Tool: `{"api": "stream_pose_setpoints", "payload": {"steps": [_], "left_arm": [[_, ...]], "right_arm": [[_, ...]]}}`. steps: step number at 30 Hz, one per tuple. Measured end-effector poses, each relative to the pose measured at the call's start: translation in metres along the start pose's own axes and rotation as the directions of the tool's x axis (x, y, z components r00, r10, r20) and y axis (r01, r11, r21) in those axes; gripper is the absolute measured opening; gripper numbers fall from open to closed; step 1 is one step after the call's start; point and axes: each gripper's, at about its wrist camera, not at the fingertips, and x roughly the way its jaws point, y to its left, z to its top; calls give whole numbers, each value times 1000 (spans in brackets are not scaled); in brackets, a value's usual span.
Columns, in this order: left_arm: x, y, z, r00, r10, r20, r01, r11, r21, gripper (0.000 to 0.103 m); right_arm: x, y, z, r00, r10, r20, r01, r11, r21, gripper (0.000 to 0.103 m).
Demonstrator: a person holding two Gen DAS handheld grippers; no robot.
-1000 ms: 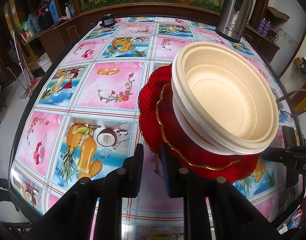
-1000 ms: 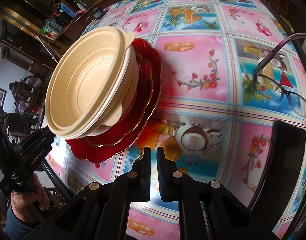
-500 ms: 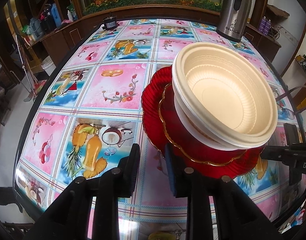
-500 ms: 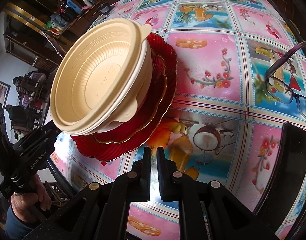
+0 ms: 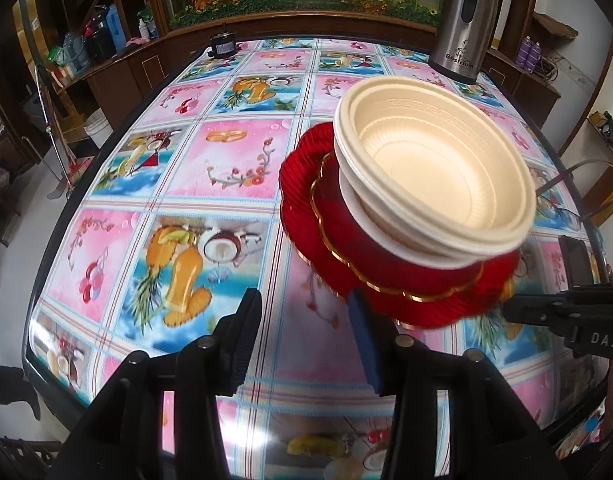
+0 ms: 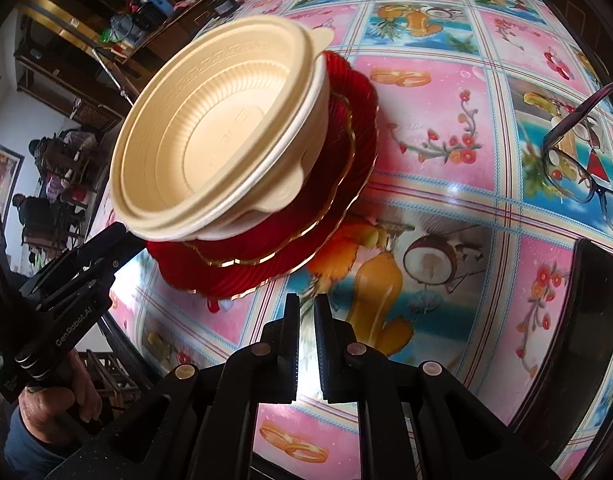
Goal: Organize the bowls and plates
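A stack of cream bowls (image 5: pixel 434 168) sits on red gold-rimmed plates (image 5: pixel 338 236) on the patterned table. In the right wrist view the bowls (image 6: pixel 218 132) and plates (image 6: pixel 338 176) lie ahead to the left. My left gripper (image 5: pixel 302 336) is open and empty, its right finger close beside the plates' near rim. My right gripper (image 6: pixel 306 324) is shut and empty, just in front of the plates. The left gripper also shows in the right wrist view (image 6: pixel 118 236) at the stack's far side.
A steel thermos (image 5: pixel 462 20) stands at the table's far edge. Eyeglasses (image 6: pixel 574 160) and a black phone (image 6: pixel 586 312) lie to the right. A small dark jar (image 5: pixel 223 45) sits at the far left corner. The floral tablecloth (image 5: pixel 210 168) covers the table.
My left gripper's jaws have opened wide. The stack has come closer in the right wrist view. My right gripper stays shut.
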Motion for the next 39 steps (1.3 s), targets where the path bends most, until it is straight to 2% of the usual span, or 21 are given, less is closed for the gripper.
{"api": "stream_pose_setpoints", "payload": {"steps": [6, 9, 10, 11, 14, 17, 19, 23, 27, 31, 36, 39], "left_arm": [[-14, 4, -12, 1000, 2, 28, -2, 1000, -3, 63], [-24, 4, -17, 998, -14, 56, 15, 1000, -8, 81], [-28, 4, -19, 997, -23, 72, 24, 1000, -10, 86], [-32, 3, -20, 996, -30, 85, 31, 999, -7, 87], [-44, 0, -21, 990, -56, 128, 55, 998, 6, 93], [-54, 1, -22, 983, -66, 173, 67, 998, 0, 96], [-60, 3, -22, 980, -55, 190, 56, 998, -3, 101], [-64, 3, -21, 986, -25, 166, 25, 1000, 2, 101], [-67, 0, -20, 989, -28, 148, 25, 1000, 17, 101], [-75, 1, -20, 986, -41, 162, 40, 999, 11, 101], [-85, 7, -15, 985, 52, 167, -52, 999, -7, 101], [-92, 9, -16, 977, 101, 187, -101, 995, -9, 102]], "right_arm": [[2, 7, -12, 1000, -4, 10, 4, 999, -35, 16], [-3, 12, -14, 998, -18, 57, 22, 998, -57, 37], [-7, 13, -14, 996, -19, 87, 25, 998, -63, 47], [-11, 15, -15, 993, -23, 115, 31, 997, -67, 58], [-22, 17, -14, 979, -55, 198, 72, 994, -78, 77], [-28, 16, -10, 969, -81, 233, 104, 991, -89, 88], [-30, 17, -8, 967, -87, 241, 113, 989, -96, 89], [-30, 24, -8, 966, -111, 235, 142, 982, -121, 89], [-28, 25, -11, 966, -125, 228, 159, 978, -138, 89], [-30, 27, -12, 964, -126, 233, 164, 975, -152, 90], [-35, 31, -11, 965, -107, 240, 149, 975, -167, 90], [-35, 34, -10, 968, -98, 230, 140, 974, -178, 90]]}}
